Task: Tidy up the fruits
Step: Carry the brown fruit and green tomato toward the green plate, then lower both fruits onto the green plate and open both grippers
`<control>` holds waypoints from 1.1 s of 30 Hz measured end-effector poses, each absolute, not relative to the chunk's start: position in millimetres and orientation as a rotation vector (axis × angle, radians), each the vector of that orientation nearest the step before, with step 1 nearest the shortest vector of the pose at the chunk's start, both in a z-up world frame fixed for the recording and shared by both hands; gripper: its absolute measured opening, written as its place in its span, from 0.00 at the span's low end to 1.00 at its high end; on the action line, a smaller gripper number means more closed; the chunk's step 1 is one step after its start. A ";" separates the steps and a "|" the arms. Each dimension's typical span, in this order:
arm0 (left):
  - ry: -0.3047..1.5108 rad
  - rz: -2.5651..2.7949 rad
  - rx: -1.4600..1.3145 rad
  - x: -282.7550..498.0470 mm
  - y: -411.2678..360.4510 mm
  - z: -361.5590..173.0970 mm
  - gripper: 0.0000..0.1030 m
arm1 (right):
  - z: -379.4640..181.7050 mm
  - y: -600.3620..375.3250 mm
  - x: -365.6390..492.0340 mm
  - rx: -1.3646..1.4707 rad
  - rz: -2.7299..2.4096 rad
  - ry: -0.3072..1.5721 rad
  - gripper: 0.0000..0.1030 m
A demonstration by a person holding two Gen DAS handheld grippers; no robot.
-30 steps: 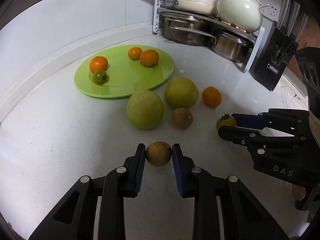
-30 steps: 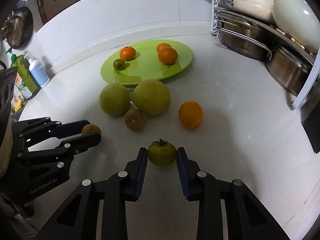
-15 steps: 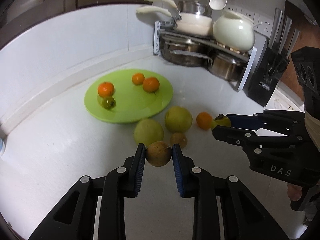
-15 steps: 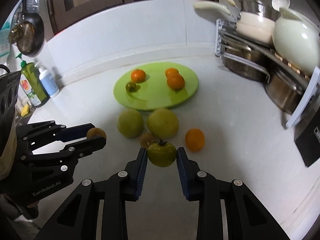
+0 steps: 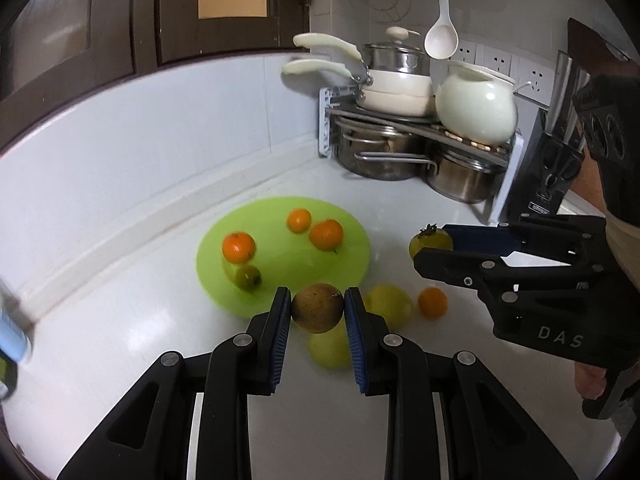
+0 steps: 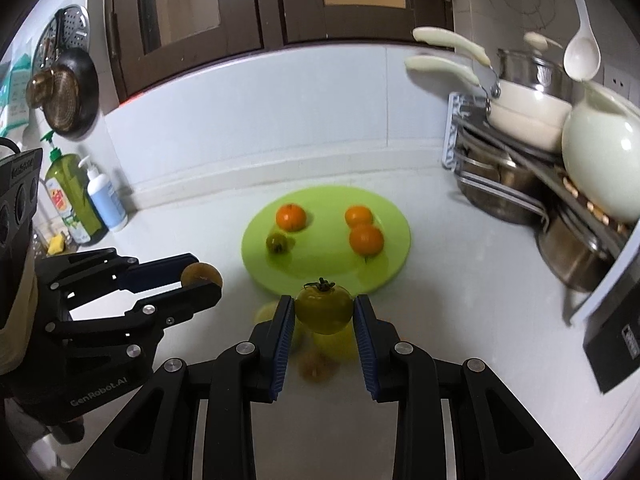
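My left gripper (image 5: 317,307) is shut on a round brown fruit (image 5: 317,309), held in the air above the white counter. My right gripper (image 6: 324,309) is shut on a green persimmon (image 6: 324,309) with a dark stem cap, also lifted. Each gripper shows in the other's view: the right one (image 5: 430,246) at the right, the left one (image 6: 202,280) at the left. Beyond them lies a green plate (image 5: 280,256) (image 6: 320,264) with three oranges (image 5: 326,234) and a small green fruit (image 5: 247,277). Two large yellow-green fruits (image 5: 390,304), an orange (image 5: 433,302) and another brown fruit (image 6: 316,364) lie on the counter below.
A rack with steel pots (image 5: 380,152), a white pan and a cream pot (image 5: 476,110) fills the back right corner. A black knife block (image 5: 552,176) stands to its right. Soap bottles (image 6: 76,196) stand at the far left by the wall.
Both grippers have risen from the counter with their fruits held, so the plate and loose fruits now look smaller and lower. More of the wall and cupboards shows.
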State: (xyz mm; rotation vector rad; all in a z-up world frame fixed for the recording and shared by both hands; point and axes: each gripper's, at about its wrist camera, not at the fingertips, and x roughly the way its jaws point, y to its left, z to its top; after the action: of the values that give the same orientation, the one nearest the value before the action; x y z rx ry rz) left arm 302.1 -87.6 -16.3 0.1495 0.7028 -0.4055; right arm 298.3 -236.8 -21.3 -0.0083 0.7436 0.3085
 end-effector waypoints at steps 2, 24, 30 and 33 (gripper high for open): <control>0.695 -0.403 0.154 310.3 -86.9 -13.6 0.27 | -16.2 -234.9 307.9 -0.004 0.310 0.735 0.30; 0.780 -0.390 0.193 453.2 -82.6 -40.4 0.27 | -42.5 -218.3 435.5 -0.034 0.332 0.849 0.30; 0.820 -0.400 0.204 480.5 -86.2 -64.3 0.27 | -61.7 -216.5 458.8 -0.045 0.329 0.893 0.30; 0.832 -0.407 0.206 489.9 -87.5 -73.0 0.27 | -67.4 -214.4 464.9 -0.052 0.329 0.904 0.30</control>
State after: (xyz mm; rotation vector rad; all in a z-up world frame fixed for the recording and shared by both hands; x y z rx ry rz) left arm 489.9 -87.5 -73.0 0.2062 0.8323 -0.4066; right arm 464.9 -214.4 -67.4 -0.0522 0.9044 0.3289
